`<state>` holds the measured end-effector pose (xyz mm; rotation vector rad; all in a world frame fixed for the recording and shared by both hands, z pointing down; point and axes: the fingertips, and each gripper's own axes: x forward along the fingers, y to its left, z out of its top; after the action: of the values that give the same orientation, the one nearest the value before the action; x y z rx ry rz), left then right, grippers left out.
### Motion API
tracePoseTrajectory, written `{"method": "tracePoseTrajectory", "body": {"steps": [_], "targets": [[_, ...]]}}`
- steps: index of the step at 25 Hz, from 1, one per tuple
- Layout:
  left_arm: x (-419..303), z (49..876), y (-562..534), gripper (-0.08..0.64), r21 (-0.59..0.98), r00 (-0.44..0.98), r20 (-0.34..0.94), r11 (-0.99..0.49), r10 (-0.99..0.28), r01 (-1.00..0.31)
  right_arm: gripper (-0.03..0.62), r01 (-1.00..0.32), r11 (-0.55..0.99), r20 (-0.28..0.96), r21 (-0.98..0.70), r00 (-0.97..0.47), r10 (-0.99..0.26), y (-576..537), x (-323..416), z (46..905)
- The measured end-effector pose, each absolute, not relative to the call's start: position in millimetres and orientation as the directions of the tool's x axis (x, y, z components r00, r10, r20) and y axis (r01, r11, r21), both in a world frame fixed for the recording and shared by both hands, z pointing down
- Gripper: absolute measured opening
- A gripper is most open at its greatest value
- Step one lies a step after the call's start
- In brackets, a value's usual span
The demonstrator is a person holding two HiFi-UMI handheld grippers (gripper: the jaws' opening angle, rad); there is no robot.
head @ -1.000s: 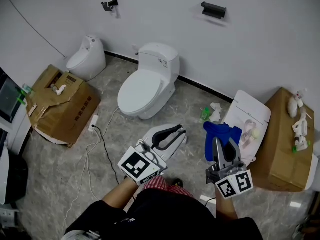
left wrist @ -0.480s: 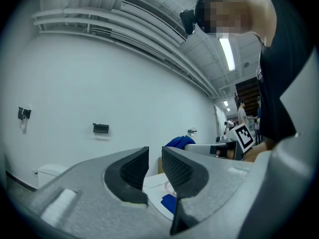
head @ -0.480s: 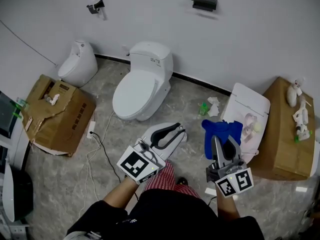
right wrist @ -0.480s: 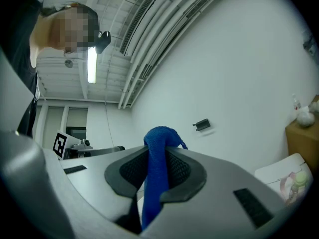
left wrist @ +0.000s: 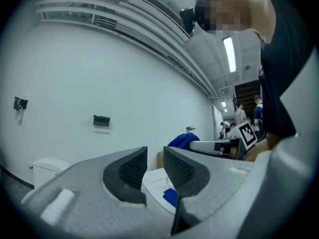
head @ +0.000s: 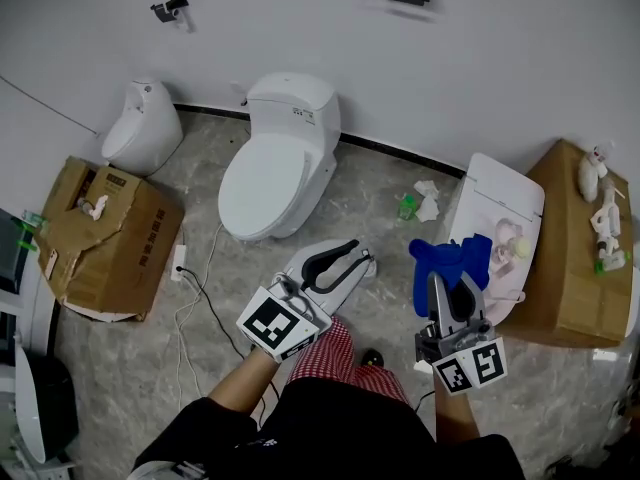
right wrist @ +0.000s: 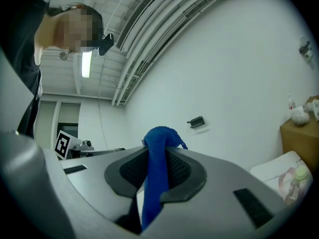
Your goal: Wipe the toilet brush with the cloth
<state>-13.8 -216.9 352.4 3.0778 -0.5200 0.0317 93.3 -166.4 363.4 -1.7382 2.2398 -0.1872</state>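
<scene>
My right gripper (head: pixel 450 280) is shut on a blue cloth (head: pixel 446 261), which bunches up past its tips and hangs between the pads (right wrist: pixel 158 148). My left gripper (head: pixel 357 254) is held out beside it at lower centre. Its jaws have just been opening and stand a little apart with nothing between them (left wrist: pixel 155 166). From the left gripper view, the blue cloth (left wrist: pixel 182 140) and the right gripper (left wrist: pixel 219 146) show off to the right. I cannot make out a toilet brush in any view.
A white toilet (head: pixel 270 163) stands against the far wall, with a small white urinal (head: pixel 140 133) to its left. Cardboard boxes sit at left (head: pixel 105 238) and right (head: pixel 580 258). A white panel (head: pixel 500 203) leans by the right box. A cable (head: pixel 195 288) runs over the floor.
The head view has swung, so the toilet and boxes sit a little further left. The left gripper's jaws stand slightly wider apart. The blue cloth stays in the right gripper.
</scene>
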Motion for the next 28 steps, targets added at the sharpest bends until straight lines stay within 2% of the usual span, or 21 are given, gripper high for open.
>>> {"method": "tracePoseTrajectory", "body": {"steps": [12, 28], "targets": [[5, 408, -268, 0.102, 0.11, 0.972, 0.062, -0.967, -0.226, -0.231, 0.066, -0.94, 0.178, -0.087, -0.29, -0.16, -0.983, -204, 108, 405], [25, 509, -300, 0.133, 0.134, 0.981, 0.171, -0.984, -0.094, -0.117, 0.066, -0.95, 0.065, 0.021, -0.305, -0.075, -0.997, -230, 122, 478]]}}
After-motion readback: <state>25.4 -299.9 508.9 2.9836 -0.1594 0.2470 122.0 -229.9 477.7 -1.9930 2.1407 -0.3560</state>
